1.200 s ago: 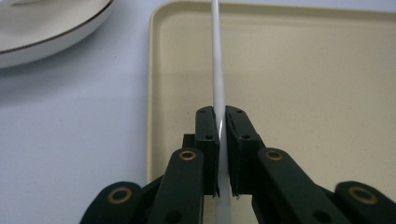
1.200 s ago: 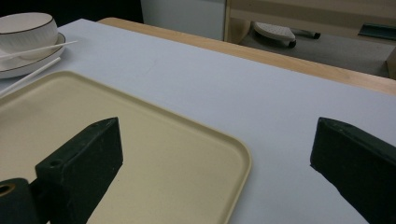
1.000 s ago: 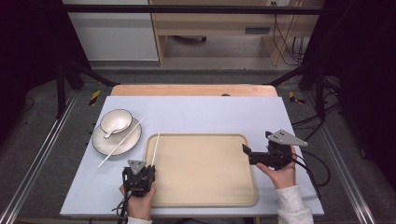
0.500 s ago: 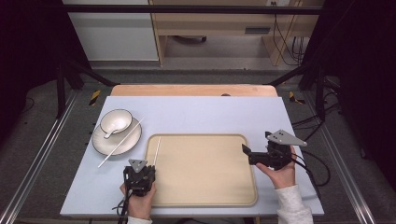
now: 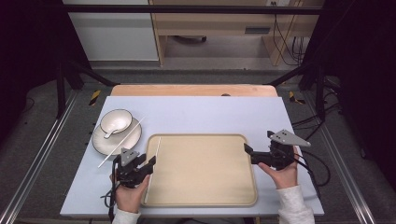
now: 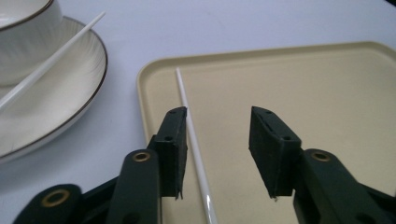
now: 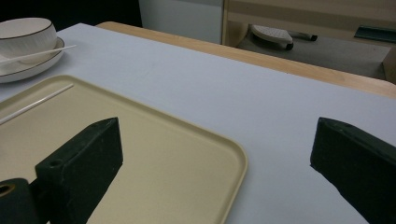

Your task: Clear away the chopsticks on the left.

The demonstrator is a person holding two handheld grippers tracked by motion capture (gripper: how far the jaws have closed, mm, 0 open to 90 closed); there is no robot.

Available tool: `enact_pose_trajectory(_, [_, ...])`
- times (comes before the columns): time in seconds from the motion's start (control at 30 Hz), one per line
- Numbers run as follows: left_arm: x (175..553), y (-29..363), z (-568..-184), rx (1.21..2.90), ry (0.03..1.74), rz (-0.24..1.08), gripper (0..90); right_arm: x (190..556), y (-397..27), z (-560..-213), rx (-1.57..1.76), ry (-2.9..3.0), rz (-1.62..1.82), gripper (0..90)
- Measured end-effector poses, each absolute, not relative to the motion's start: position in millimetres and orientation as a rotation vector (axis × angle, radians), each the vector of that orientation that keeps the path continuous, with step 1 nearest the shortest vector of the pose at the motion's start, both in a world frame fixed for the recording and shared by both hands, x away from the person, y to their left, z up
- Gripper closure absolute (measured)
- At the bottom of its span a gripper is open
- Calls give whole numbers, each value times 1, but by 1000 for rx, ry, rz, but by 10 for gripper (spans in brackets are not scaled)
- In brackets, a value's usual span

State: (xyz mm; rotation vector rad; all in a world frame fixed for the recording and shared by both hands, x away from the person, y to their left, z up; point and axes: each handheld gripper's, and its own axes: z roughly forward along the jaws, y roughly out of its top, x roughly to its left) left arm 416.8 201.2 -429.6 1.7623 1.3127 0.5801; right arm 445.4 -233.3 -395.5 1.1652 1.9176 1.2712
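A thin white chopstick [image 5: 156,154] [image 6: 182,91] lies along the left side of the beige tray [image 5: 201,186] [image 6: 303,84]. My left gripper [image 5: 148,162] [image 6: 219,121] hovers over the chopstick's near end. Its jaws have just been opening and stand apart; the stick lies below them by the left jaw, untouched. A second chopstick [image 5: 122,140] [image 6: 51,60] rests across a white plate [image 5: 133,142] that carries a white bowl [image 5: 116,121]. My right gripper [image 5: 257,143] [image 7: 217,135] is open wide at the tray's right rim [image 7: 236,161], with the rim's corner between its jaws.
The plate [image 6: 60,107] and bowl [image 6: 23,42] stand left of the tray on the pale blue tabletop [image 5: 210,114]. A wooden edge [image 5: 191,90] borders the far side. Cables trail from both grippers toward the near table edge.
The left gripper's jaws have opened off the chopstick, which now lies on the tray. The left hand has lifted slightly. The right gripper has kept still.
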Motion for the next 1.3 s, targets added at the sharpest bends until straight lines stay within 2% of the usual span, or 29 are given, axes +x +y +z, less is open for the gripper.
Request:
enact_pose_trajectory(0.07, [418,203,-425,1779,1262,576,493,445,-234,-395,1164,1916,1273,28])
enact_pose_trajectory(0.2, [421,209,-419,1854,1183,573,430,443,-237,-392,1161,1905,1280,28])
enact_pose_trajectory(0.43, [425,229,-415,1847,1151,548,345,442,-240,-390,1166,1894,1289,27])
enact_pose_trajectory(0.83, [432,267,-423,1894,1148,594,269,442,-241,-390,1166,1893,1279,27])
enact_pose_trajectory(1.3, [444,308,-434,1919,1228,622,239,443,-240,-391,1174,1898,1278,28])
